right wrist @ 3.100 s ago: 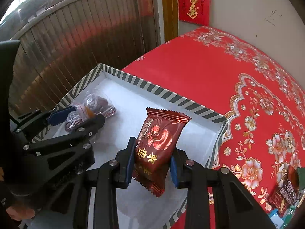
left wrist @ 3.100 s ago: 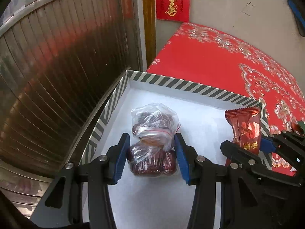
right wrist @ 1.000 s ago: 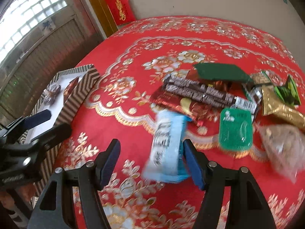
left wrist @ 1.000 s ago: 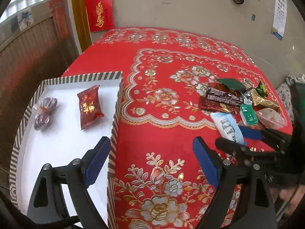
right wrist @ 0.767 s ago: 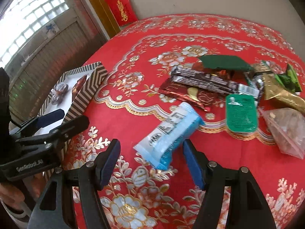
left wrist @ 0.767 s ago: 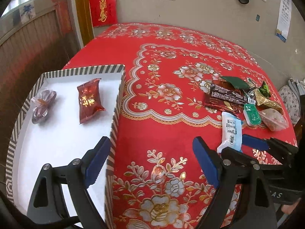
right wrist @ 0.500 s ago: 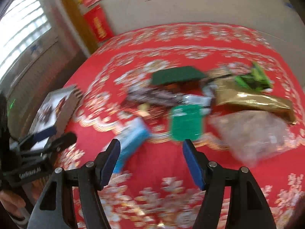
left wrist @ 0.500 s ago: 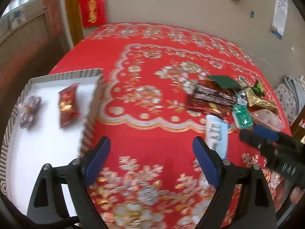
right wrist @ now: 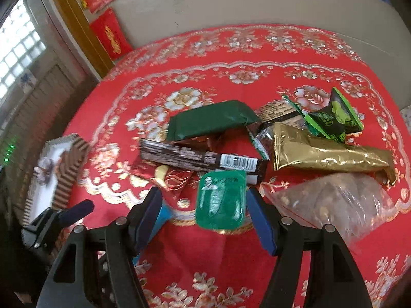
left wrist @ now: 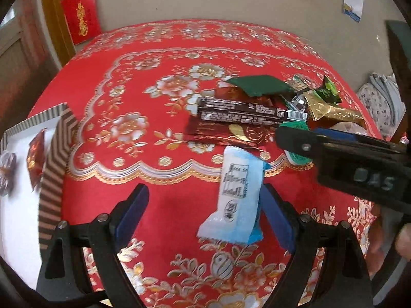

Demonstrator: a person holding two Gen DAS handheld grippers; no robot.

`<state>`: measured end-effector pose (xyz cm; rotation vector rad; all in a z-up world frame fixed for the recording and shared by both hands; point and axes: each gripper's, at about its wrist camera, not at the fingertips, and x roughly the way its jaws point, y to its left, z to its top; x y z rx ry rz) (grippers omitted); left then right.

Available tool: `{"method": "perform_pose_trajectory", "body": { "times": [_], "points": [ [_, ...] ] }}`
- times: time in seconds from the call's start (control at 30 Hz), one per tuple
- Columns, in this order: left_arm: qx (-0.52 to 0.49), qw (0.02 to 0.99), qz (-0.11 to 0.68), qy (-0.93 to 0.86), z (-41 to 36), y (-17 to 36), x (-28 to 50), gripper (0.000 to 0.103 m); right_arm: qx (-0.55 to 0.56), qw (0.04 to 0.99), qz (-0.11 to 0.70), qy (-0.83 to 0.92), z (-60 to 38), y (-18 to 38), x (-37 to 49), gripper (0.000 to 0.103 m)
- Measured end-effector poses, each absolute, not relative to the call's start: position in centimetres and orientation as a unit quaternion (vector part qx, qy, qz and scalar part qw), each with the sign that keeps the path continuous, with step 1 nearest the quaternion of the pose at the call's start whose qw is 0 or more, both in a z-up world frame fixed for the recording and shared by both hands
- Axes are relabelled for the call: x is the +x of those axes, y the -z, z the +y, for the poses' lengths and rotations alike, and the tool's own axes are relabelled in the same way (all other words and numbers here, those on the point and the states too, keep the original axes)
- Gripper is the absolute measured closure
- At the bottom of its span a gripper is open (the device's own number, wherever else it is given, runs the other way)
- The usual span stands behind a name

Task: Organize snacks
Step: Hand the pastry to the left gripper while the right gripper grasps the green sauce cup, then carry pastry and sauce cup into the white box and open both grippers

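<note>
Loose snacks lie in a pile on the red flowered tablecloth. My left gripper is open low over the cloth. A light blue and white packet lies between its fingers, close to the right pad, not squeezed. My right gripper is open too, and a green jelly cup sits between its pads, near the right one. The striped box at the far left holds a red packet and a bag of dates.
Behind the green cup lie a dark chocolate bar, a green packet, a gold pouch, a green-black packet and a clear bag of nuts. The right gripper's fingers cross the left wrist view. A wall stands behind the table.
Both grippers have swung right, away from the striped box, to the snack pile. The blue packet now lies between the left fingers, the green cup between the right ones. Both stayed open.
</note>
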<state>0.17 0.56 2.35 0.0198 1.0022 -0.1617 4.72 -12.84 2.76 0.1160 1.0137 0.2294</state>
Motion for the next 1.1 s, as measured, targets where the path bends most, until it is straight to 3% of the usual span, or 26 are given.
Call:
{"method": "perform_pose_trajectory", "body": {
  "times": [0.23,0.3,0.37,0.47,0.57,0.63,1.1],
  "points": [
    [0.023,0.866,0.491,0.088,-0.6,-1.1,1.0,0.015,0.009,0.86,0.5,-0.101,-11.9,-1.7,5.3,0.036],
    [0.03,0.869,0.486,0.087,-0.7,-1.0,1.0,0.015,-0.012,0.861,0.5,-0.091,-11.7,-1.4,5.3,0.04],
    [0.034,0.871,0.483,0.087,-1.0,-1.0,1.0,0.015,-0.021,0.864,0.496,-0.079,-11.8,-1.4,5.3,0.056],
    [0.05,0.875,0.475,0.081,-1.2,-0.8,1.1,0.019,-0.024,0.864,0.496,-0.08,-12.1,-1.5,4.9,0.06],
    [0.053,0.879,0.466,0.088,-1.1,-1.1,0.8,0.04,-0.016,0.866,0.492,-0.086,-12.6,-1.5,4.3,0.06],
    [0.054,0.88,0.464,0.086,-0.9,-1.3,0.6,0.067,-0.008,0.868,0.489,-0.086,-12.8,-1.6,3.8,0.06],
    [0.05,0.895,0.439,0.066,1.4,-2.7,-2.2,0.07,0.014,0.886,0.455,-0.095,-12.6,-2.5,-0.7,0.06]
  ]
}}
